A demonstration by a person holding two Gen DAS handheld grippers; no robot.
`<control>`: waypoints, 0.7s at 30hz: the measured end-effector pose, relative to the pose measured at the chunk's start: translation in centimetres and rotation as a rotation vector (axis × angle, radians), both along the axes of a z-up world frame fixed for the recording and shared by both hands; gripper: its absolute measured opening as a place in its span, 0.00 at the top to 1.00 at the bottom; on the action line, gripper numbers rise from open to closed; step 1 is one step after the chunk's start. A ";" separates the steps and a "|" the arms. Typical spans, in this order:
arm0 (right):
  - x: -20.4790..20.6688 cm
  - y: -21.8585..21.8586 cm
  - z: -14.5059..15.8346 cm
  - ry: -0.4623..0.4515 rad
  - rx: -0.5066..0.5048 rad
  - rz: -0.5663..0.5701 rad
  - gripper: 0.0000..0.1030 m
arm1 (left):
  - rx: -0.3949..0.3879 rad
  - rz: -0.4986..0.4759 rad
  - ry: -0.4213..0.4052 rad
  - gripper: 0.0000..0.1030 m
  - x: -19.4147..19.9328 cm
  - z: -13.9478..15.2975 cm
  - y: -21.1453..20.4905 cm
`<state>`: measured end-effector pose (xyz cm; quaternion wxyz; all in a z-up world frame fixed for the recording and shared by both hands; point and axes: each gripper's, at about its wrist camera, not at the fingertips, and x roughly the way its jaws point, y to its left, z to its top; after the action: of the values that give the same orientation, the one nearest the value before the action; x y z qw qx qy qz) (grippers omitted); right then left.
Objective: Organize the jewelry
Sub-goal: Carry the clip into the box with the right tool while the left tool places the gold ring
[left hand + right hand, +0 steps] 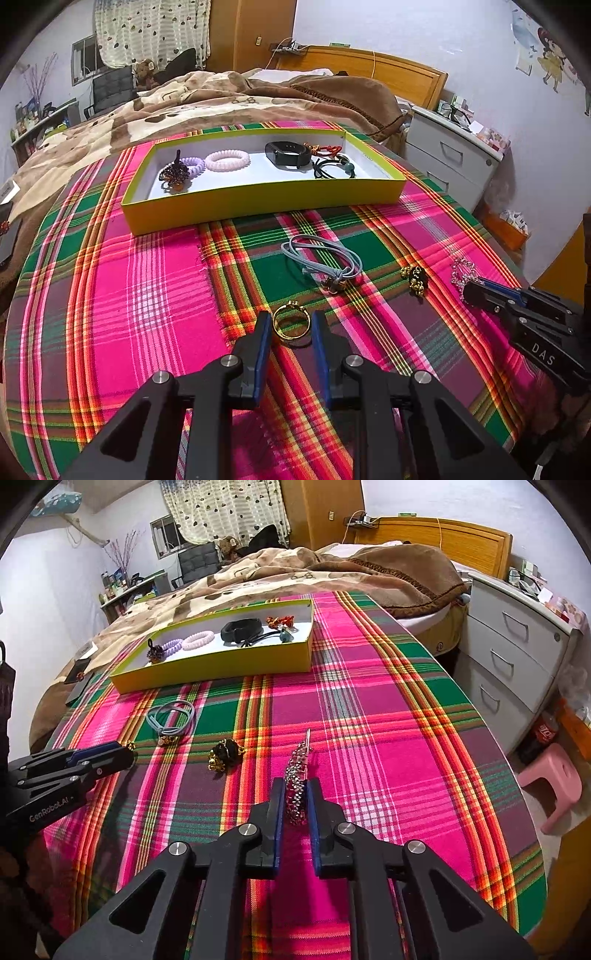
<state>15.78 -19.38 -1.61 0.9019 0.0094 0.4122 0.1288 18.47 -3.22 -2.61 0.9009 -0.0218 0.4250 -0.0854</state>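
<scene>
Left gripper [289, 325] straddles the gold ring [291, 323], jaws apart, lower centre; it should close squarely. Right gripper [295, 794] pinches the hairpin [296, 782], tray [221, 668] upper left.

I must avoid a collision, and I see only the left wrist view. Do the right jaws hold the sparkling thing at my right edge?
Observer: Yes, the right gripper is shut on the rhinestone clip, which stands on its edge.
Operator: Does the clip stick out past the jaws?
Observer: Yes, its thin metal tip points ahead, beyond them.
Operator: Is anything on the floor at that side?
Observer: A pink stool stands near the white drawers.
</scene>
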 end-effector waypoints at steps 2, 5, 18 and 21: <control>-0.1 -0.1 0.2 -0.005 0.008 0.002 0.91 | -0.004 -0.002 -0.007 0.79 -0.3 0.2 0.1; -0.2 -0.1 0.1 -0.001 0.010 0.003 0.91 | -0.009 -0.006 -0.013 0.79 -0.6 0.3 0.1; -0.6 -0.4 1.3 -0.017 0.047 0.000 0.91 | -0.024 -0.003 -0.043 0.79 -1.6 1.4 0.8; -0.6 0.0 2.0 -0.029 0.057 0.010 0.91 | -0.026 -0.003 -0.057 0.79 -1.7 1.9 1.0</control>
<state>15.15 -19.39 0.44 0.9065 0.0314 0.3953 0.1449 16.79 -2.17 -0.74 0.9121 -0.0306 0.3981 -0.0928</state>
